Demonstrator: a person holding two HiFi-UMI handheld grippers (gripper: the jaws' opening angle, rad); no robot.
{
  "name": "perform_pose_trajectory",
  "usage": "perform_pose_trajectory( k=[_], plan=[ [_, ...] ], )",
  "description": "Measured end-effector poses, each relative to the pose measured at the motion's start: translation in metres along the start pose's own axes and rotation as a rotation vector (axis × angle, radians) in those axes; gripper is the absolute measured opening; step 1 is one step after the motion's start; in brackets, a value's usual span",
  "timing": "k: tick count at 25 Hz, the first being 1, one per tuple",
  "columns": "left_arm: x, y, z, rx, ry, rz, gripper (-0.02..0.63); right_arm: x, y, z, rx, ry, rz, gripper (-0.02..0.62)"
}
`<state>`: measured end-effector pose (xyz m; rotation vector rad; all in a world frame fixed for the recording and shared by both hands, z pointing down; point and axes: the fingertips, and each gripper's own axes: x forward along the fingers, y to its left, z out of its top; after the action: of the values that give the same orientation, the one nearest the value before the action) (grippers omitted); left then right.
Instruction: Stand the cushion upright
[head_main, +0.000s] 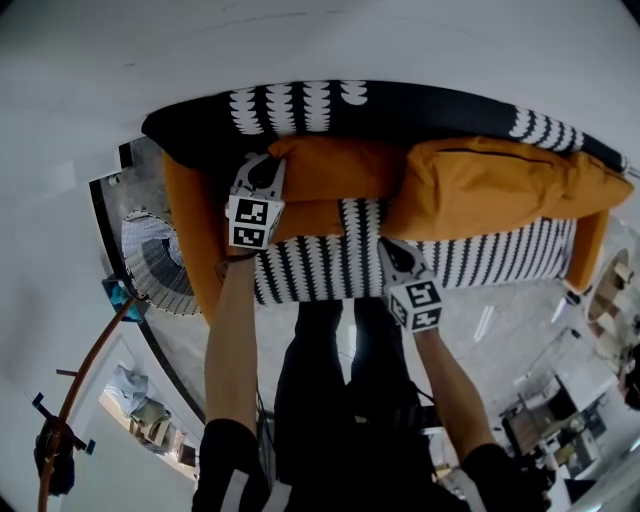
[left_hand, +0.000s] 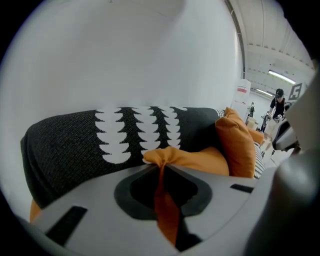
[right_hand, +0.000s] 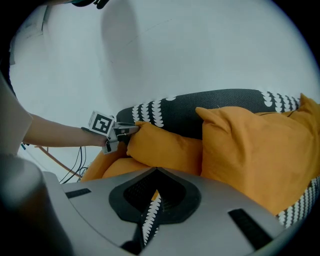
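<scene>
We look down on a sofa (head_main: 420, 108) with a black back bearing white scalloped bands, orange armrests (head_main: 186, 222) and a black-and-white patterned seat (head_main: 500, 256). A smaller orange cushion (head_main: 340, 168) lies against the back at the sofa's left end. A larger orange cushion (head_main: 490, 190) leans there from the middle to the right end, and the two touch. Our left gripper (head_main: 264, 166) meets the smaller cushion's left corner. Our right gripper (head_main: 392, 250) rests on the patterned seat near its front edge, just below the larger cushion's lower left corner. Our black-trousered legs (head_main: 340, 385) stand at the sofa's front. A round ribbed object (head_main: 150, 262) sits beside the left armrest.
</scene>
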<state>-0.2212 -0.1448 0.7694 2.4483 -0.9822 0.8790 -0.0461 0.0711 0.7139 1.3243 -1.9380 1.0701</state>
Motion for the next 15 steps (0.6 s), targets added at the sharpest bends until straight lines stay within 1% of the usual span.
perform_pose_trajectory(
  k=[7, 12, 15],
  plan=[
    [0.002, -0.005, 0.001, -0.002, 0.013, -0.005, 0.035, 0.017, 0.001, 0.022, 0.004, -0.020, -0.007, -0.005],
    [0.002, -0.007, 0.001, -0.004, 0.015, -0.003, 0.035, 0.042, 0.003, 0.039, 0.026, -0.026, -0.003, -0.005],
    [0.002, -0.008, 0.002, 0.019, 0.012, 0.005, 0.035, 0.056, 0.006, 0.050, 0.023, -0.030, 0.003, -0.005]
  ],
)
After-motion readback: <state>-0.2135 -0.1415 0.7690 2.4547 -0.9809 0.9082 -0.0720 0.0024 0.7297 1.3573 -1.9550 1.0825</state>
